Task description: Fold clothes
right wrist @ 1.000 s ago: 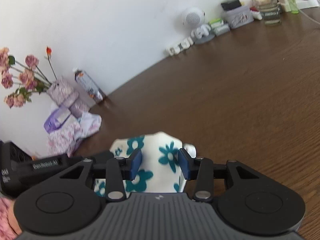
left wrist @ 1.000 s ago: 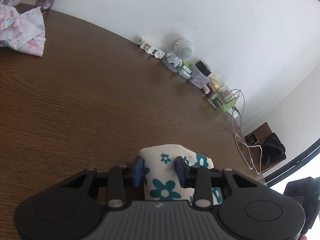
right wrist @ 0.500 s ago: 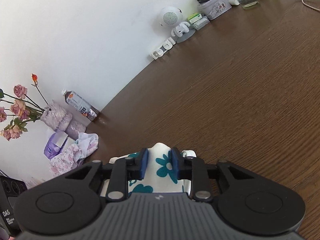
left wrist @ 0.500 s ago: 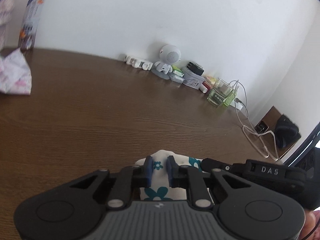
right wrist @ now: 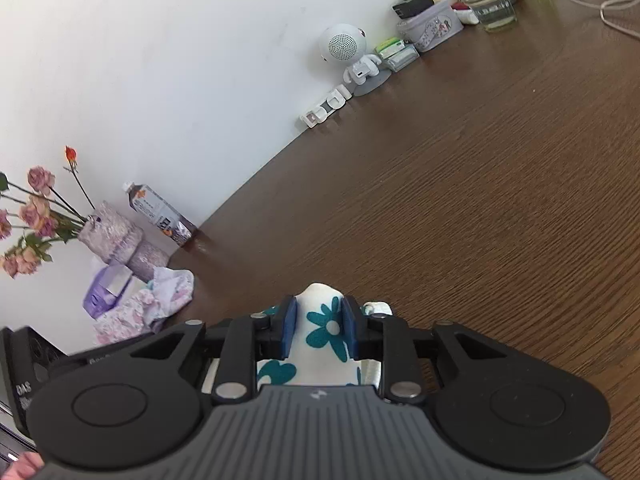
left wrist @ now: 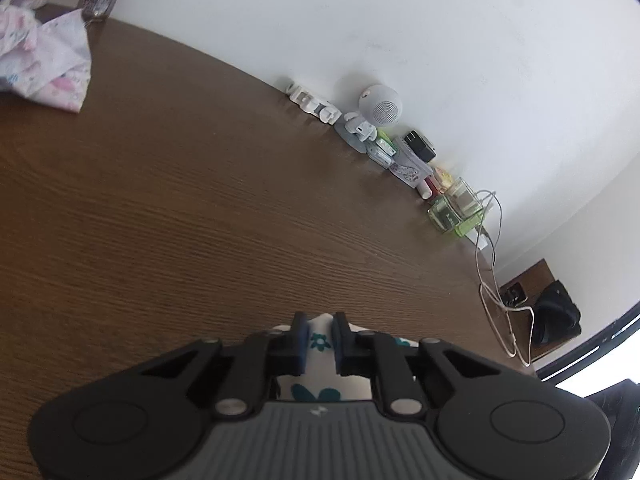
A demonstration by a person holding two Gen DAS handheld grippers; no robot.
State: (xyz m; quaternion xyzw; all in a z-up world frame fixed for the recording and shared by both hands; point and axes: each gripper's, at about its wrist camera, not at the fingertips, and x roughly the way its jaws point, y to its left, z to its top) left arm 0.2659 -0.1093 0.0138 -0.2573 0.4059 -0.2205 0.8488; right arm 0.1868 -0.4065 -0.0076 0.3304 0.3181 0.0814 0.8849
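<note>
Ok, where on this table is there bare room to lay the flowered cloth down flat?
The wide bare wood ahead of both claws, left claw and right claw, each shut on the cloth, is free. It is bordered by the pink clothes and the speaker. Crowded: the wall edge, with the glass, cable and bottle.

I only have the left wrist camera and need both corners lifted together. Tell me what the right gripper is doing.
Observer: The right gripper is shut on a bunched fold of the flowered cloth.
Operator: Report what stands to its left before I swing that way.
Observer: A vase of dried roses stands against the wall.
Operator: Name anything in front of it.
Observer: A purple tissue pack, with the pink garment lying beside it. Bare table separates these from the part of the flowered cloth that shows.
</note>
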